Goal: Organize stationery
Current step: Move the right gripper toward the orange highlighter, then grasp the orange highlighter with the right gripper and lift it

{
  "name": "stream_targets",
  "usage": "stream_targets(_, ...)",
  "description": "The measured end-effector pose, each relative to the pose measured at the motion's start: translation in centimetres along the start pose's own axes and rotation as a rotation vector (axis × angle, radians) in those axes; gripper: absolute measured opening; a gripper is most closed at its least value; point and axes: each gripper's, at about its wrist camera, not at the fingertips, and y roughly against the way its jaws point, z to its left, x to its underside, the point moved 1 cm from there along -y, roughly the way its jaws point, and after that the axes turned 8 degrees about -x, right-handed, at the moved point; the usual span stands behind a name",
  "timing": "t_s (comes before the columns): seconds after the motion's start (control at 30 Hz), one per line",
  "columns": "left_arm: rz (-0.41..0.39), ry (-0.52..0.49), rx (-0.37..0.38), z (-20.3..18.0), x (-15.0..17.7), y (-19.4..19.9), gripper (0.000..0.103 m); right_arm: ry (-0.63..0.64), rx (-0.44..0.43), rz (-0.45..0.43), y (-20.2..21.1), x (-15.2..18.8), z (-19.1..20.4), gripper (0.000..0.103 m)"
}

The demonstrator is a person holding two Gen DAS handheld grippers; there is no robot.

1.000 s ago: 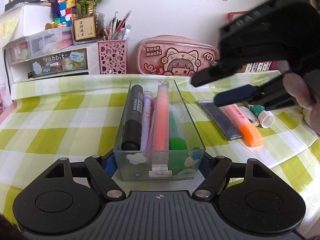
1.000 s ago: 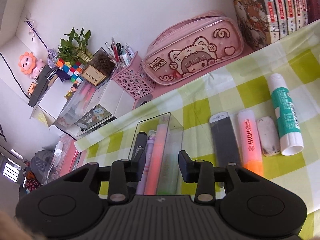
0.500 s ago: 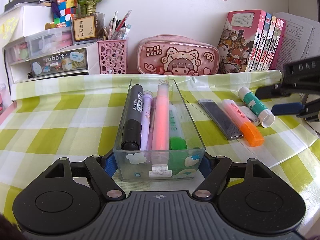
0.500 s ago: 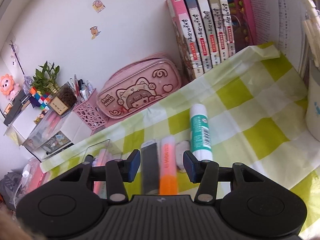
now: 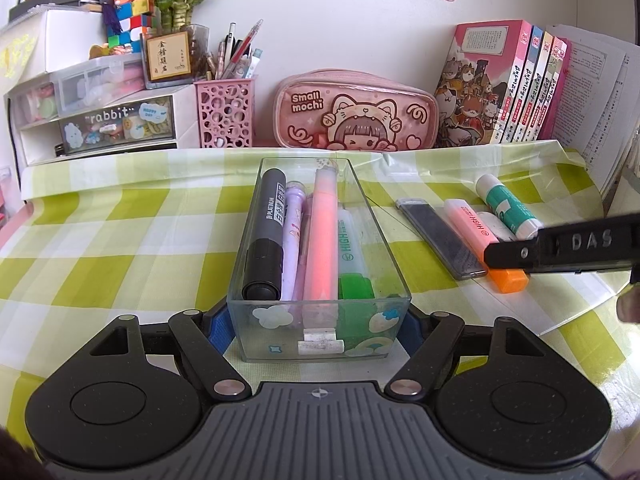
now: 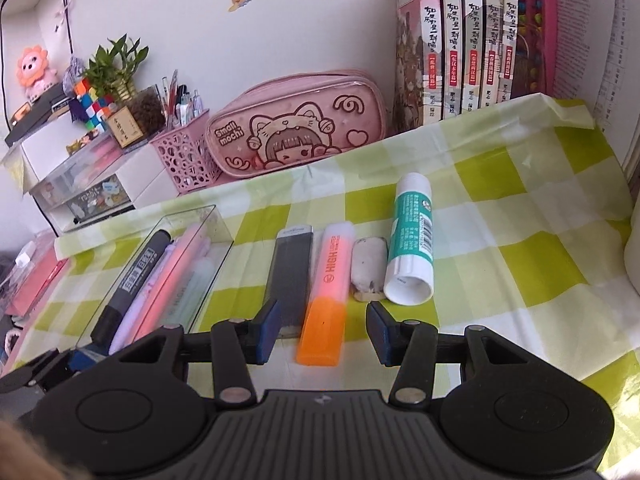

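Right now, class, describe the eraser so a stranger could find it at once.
Start at the clear box of pens on the checked cloth, then look right to a row of four loose things. The eraser lies third, between the orange highlighter and the glue stick: the shortest, white and smudged.

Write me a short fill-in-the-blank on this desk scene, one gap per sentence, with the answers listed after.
1. The left claw grips the clear ___ that holds pens.
2. The right claw is open, with the ___ highlighter's cap between its pads.
3. The glue stick lies next to a worn white ___.
4. Behind the green checked tablecloth sits a ___ pencil case.

Answers: box; orange; eraser; pink
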Motion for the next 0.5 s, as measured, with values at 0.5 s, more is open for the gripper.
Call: stream_targets(0.5,0.000,0.001,0.000,0.0,0.0,0.0,0.075,0.229,0.001,0.122,2.8,2.1,1.3,0.048)
